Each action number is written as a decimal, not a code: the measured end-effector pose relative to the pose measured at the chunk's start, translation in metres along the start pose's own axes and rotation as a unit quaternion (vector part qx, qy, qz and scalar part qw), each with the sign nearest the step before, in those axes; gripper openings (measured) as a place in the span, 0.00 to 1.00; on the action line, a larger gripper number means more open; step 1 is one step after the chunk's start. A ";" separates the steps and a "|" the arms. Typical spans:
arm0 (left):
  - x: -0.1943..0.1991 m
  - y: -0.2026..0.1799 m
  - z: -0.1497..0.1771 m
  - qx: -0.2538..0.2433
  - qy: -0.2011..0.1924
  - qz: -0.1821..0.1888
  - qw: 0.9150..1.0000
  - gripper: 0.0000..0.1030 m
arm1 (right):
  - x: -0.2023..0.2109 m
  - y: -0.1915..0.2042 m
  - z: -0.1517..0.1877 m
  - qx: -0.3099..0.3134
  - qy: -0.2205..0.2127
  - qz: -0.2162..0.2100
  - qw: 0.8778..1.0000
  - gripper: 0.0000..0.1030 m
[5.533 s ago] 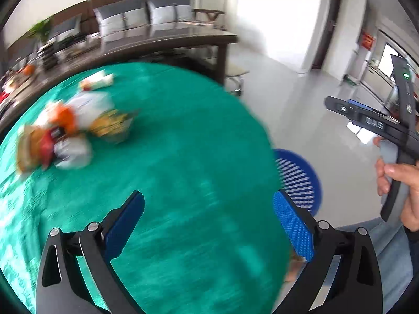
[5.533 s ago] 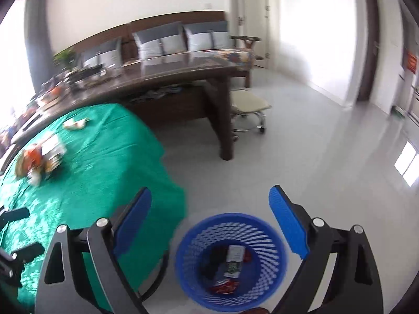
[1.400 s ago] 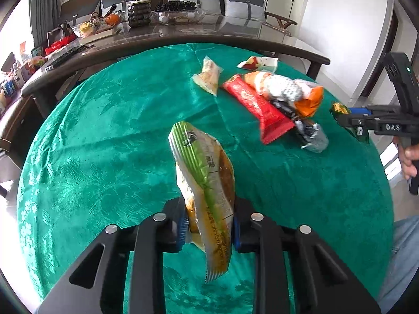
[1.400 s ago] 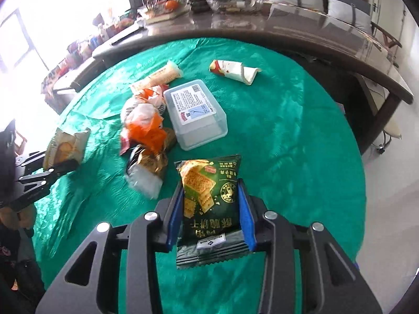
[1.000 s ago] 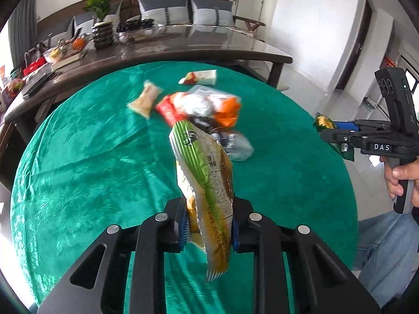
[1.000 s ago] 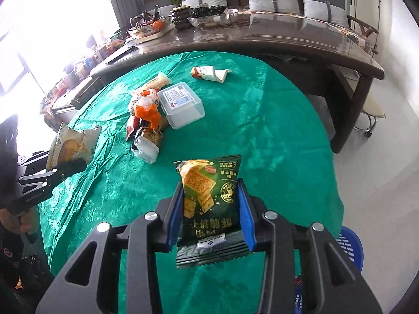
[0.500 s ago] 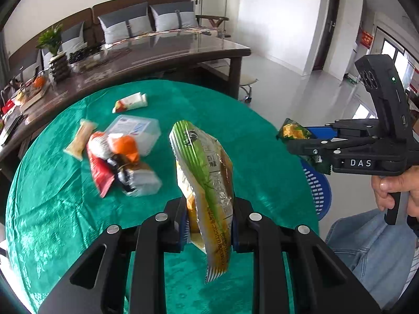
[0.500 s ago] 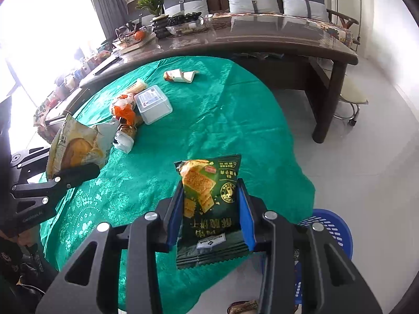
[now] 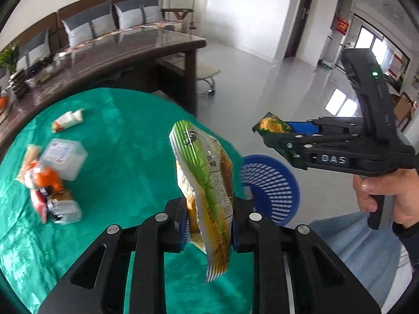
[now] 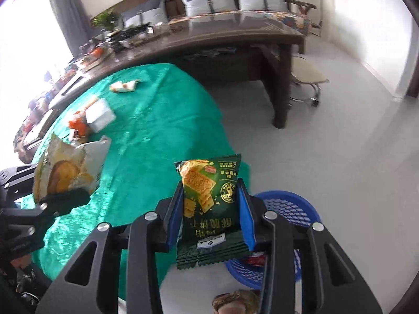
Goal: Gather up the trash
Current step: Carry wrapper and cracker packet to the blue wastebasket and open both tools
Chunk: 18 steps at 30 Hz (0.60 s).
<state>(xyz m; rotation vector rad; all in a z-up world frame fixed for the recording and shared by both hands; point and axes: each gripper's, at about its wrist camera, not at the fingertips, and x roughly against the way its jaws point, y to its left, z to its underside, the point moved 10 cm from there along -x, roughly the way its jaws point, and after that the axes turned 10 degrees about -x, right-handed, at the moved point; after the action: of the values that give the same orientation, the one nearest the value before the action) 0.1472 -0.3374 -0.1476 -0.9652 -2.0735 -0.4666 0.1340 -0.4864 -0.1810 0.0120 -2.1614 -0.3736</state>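
My left gripper point(image 9: 209, 225) is shut on a green and yellow snack bag point(image 9: 207, 180) that stands up between its blue pads, over the edge of the green-clothed round table point(image 9: 125, 157). In the right wrist view my right gripper point(image 10: 210, 217) is shut on a dark green cracker packet point(image 10: 212, 198), above the floor beside the table. The blue mesh waste basket point(image 10: 288, 209) sits on the floor just beyond it and holds some wrappers. The same blue mesh waste basket point(image 9: 272, 185) shows in the left wrist view, with the right gripper point(image 9: 277, 133) and its packet above it.
Several wrappers and a clear plastic box point(image 9: 62, 157) lie on the table's left part, with a small white packet point(image 9: 68, 120) farther back. A long dark desk point(image 10: 209, 41), a stool point(image 10: 306, 78) and a sofa stand behind. A person's hand point(image 9: 379, 193) holds the right tool.
Both grippers have swung from over the table toward its right edge, still holding their packets. The blue basket has come into view under and beside them.
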 end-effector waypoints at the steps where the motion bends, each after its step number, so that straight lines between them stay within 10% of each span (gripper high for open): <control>1: -0.005 -0.011 -0.004 -0.004 0.001 0.010 1.000 0.23 | -0.001 -0.012 0.002 -0.008 0.001 0.009 1.000 0.36; 18: -0.144 -0.132 -0.039 -0.039 0.056 0.092 0.993 0.23 | -0.046 -0.153 0.025 -0.125 0.035 0.068 0.989 0.36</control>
<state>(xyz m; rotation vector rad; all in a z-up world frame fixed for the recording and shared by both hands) 0.1242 -0.5144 -0.2358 -1.1378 -1.8573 -0.4961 0.1210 -0.6194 -0.2729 -0.2593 -2.0192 -0.5530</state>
